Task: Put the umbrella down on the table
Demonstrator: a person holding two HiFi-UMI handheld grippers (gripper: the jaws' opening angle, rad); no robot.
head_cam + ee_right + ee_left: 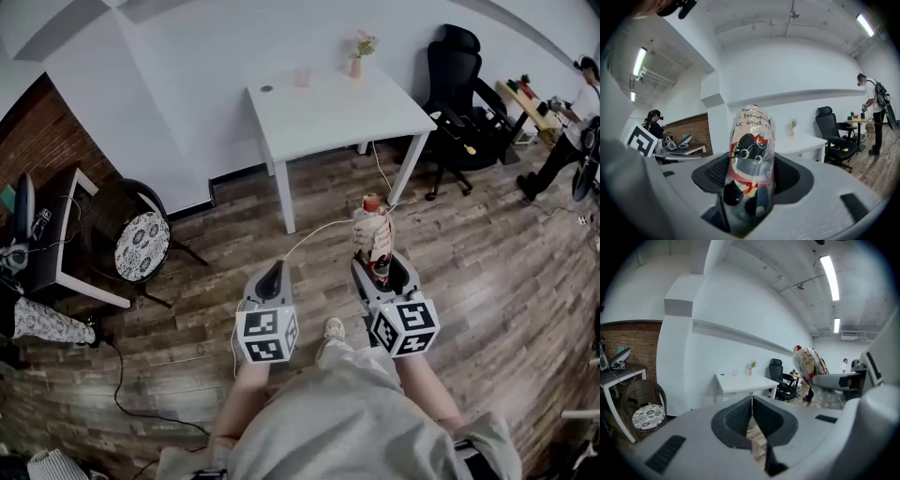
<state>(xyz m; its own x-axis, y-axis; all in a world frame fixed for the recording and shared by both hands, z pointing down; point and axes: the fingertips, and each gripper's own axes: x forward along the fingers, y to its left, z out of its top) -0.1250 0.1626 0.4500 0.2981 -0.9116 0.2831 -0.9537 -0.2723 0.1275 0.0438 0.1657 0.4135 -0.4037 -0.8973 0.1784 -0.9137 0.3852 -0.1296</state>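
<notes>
Scene: an office room with a wood-plank floor (487,253) and white walls, seen from over the shoulders of someone who holds a gripper in each hand.
Right gripper: the right gripper (373,258) has its jaws set wide and clamped on the umbrella. The dark pads press on both of its sides.
Umbrella: the umbrella (752,140) is folded short and wrapped in a clear plastic sleeve, with a cartoon print and some lettering on the cloth. Its lower part sits deep between the jaws. The rest sticks out past the fingertips and ends in a red cap. It hangs in the air over the floor and touches nothing but the gripper.
Left gripper: the left gripper (751,414) is closed and empty. Its pads meet at the tips, with only a thin slit lower down where the floor shows through. It is held beside the right one, a little apart, pointing the same way.
Table: the white table (328,112) stands by the wall ahead, well apart from both grippers.
On the table: a small vase (356,64) with a flower stands near the far edge, and a pale cup (302,77) is just beside it.
Around: a black office chair (459,84) is to the right of the table. A round chair (141,244) with a patterned cushion is at the left. A white cable (314,232) lies on the floor between the table and the grippers.
People: a person (572,122) stands at the far right edge of the room.
</notes>
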